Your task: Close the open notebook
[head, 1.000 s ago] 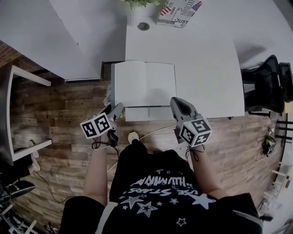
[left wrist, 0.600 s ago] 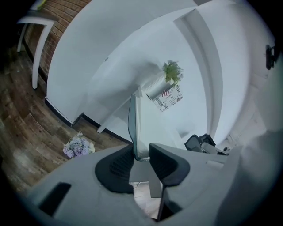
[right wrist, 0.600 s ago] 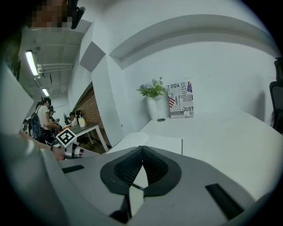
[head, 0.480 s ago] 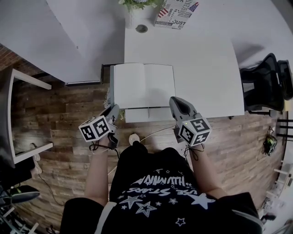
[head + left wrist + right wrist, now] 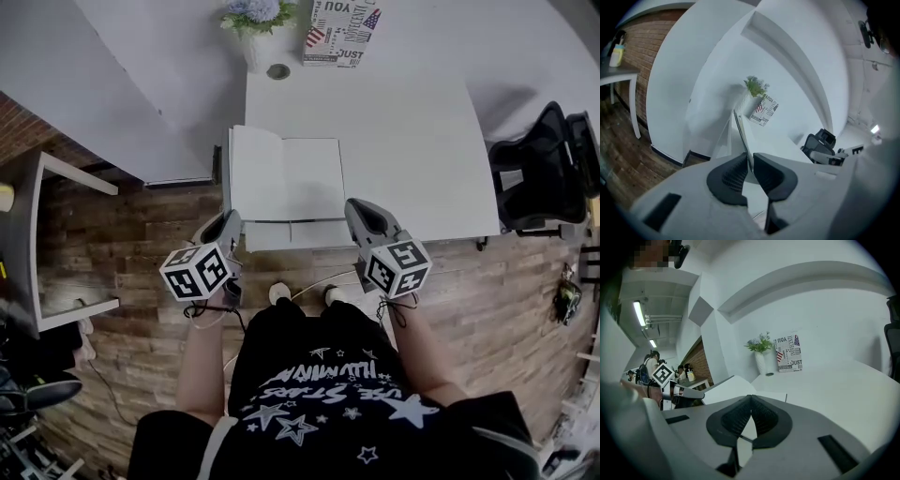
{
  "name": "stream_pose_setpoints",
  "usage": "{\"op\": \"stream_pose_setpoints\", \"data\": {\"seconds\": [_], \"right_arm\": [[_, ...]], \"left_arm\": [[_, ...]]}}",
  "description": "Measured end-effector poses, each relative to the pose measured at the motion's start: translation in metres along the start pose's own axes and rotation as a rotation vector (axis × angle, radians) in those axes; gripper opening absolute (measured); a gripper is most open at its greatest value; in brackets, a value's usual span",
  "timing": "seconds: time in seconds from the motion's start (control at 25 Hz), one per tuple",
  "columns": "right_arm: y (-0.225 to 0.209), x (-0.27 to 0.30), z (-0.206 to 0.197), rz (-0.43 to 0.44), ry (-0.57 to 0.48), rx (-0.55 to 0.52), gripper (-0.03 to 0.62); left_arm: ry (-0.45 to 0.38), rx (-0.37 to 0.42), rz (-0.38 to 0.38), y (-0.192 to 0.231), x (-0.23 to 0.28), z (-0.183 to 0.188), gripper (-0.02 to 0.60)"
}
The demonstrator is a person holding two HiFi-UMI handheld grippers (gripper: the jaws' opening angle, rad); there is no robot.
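Note:
The open white notebook [image 5: 286, 178] lies at the near left edge of the white table [image 5: 412, 141]. My left gripper [image 5: 230, 225] is at its near left corner, and its jaws are closing with the left leaf between the pads. In the left gripper view that leaf [image 5: 740, 129] stands up on edge and runs into the left gripper [image 5: 750, 164]. My right gripper [image 5: 354, 211] hovers by the notebook's near right corner, shut and holding nothing. In the right gripper view the raised leaf [image 5: 726, 387] shows beyond the right gripper [image 5: 751, 401].
A vase of flowers [image 5: 255, 28], a small round object [image 5: 278, 71] and a printed box [image 5: 339, 33] stand at the table's far edge. A black chair [image 5: 544, 169] is at the right, a side table [image 5: 37, 244] at the left, over wooden floor.
The left gripper has shut on the notebook's left edge and risen, tilting the left leaf up. The right gripper has barely moved.

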State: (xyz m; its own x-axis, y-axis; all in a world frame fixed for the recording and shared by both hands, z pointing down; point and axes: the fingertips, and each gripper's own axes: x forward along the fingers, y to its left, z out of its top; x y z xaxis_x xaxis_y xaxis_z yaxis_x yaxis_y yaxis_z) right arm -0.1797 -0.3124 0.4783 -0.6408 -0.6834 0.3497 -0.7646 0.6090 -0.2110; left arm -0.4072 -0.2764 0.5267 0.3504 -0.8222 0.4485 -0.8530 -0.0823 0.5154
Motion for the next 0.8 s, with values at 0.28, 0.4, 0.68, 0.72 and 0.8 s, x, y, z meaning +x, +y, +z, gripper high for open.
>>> {"op": "stream_pose_setpoints", "data": {"seconds": [0.28,0.4,0.68,0.72,0.8], "right_arm": [[-0.024,-0.023,0.007,0.013,-0.028,0.008,0.002],[-0.036,-0.033,0.010,0.012,-0.039,0.012,0.002],[-0.068,-0.050,0.013,0.001,-0.055,0.023,0.002],[-0.072,-0.052,0.014,0.001,-0.056,0.025,0.002],[-0.079,-0.056,0.014,-0.001,-0.059,0.028,0.002]], "left_arm": [[-0.034,0.132,0.090,-0.042,0.000,0.013,0.048],[-0.047,0.168,0.092,-0.063,0.005,0.017,0.044],[-0.029,0.321,0.117,-0.112,0.025,0.015,0.041],[-0.018,0.344,0.132,-0.118,0.028,0.014,0.041],[0.004,0.406,0.159,-0.132,0.036,0.009,0.041]]}}
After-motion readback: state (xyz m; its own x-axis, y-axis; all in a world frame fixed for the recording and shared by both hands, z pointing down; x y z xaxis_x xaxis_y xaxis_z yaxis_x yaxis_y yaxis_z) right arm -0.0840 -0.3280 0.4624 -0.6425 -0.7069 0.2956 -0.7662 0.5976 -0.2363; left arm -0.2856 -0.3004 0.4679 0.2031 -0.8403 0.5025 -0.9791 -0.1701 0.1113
